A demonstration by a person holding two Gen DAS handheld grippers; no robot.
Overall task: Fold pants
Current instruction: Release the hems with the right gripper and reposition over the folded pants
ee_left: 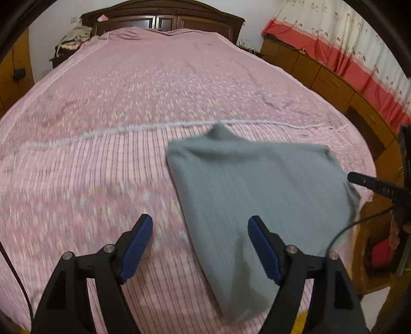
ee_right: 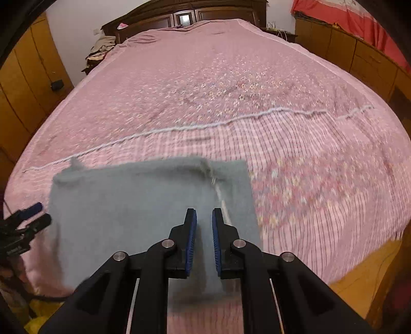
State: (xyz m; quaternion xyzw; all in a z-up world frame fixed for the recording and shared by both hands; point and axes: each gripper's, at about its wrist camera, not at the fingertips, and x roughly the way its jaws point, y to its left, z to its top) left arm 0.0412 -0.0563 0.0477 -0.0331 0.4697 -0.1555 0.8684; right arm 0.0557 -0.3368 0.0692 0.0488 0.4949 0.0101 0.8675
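The grey pants (ee_left: 259,187) lie folded into a rough rectangle on the pink bedspread (ee_left: 128,108) near the foot of the bed. My left gripper (ee_left: 200,221) is open and empty, above the pants' near left edge. In the right wrist view the pants (ee_right: 143,200) lie under my right gripper (ee_right: 204,213), whose blue pads stand a narrow gap apart with nothing between them. A white drawstring (ee_right: 218,190) shows on the pants. The right gripper (ee_left: 370,183) shows at the left view's right edge, and the left gripper (ee_right: 28,221) at the right view's left edge.
The bed (ee_right: 231,90) fills both views, with a dark wooden headboard (ee_left: 164,18) at the far end. Wooden cabinets (ee_left: 334,82) and a red and white curtain (ee_left: 346,46) run along the right. A wooden wardrobe (ee_right: 23,84) stands at the left.
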